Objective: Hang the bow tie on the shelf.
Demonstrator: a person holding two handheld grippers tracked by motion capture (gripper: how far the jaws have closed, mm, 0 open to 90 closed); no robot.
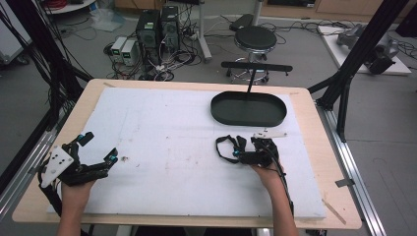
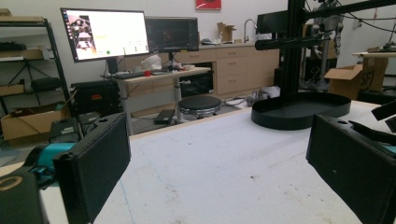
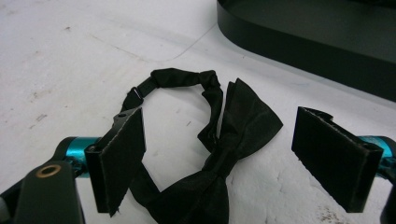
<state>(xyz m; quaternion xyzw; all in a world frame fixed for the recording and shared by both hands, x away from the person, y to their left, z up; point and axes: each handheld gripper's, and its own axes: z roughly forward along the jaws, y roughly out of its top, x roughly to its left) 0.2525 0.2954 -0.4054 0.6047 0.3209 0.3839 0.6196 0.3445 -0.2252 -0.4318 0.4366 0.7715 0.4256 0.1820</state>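
Note:
A black bow tie (image 3: 233,135) with a looped neck strap (image 3: 187,78) lies flat on the white foam board (image 1: 167,147), right of centre. My right gripper (image 3: 217,123) is open. Its two black jaws stand on either side of the bow tie's knot and wings, without touching them. From above, the right gripper (image 1: 248,147) sits over the bow tie (image 1: 227,147), held by a hand. My left gripper (image 1: 101,146) rests near the board's left edge, open with nothing between its jaws (image 2: 219,130). A black oval tray (image 1: 248,109) sits empty at the back right.
A black T-shaped bar (image 1: 255,66) rises behind the tray (image 2: 299,109). The wooden table edge (image 1: 314,147) frames the foam board. A black stool (image 1: 254,39), computer towers (image 1: 157,29) and cables stand on the floor beyond. Black frame posts (image 1: 354,64) flank the table.

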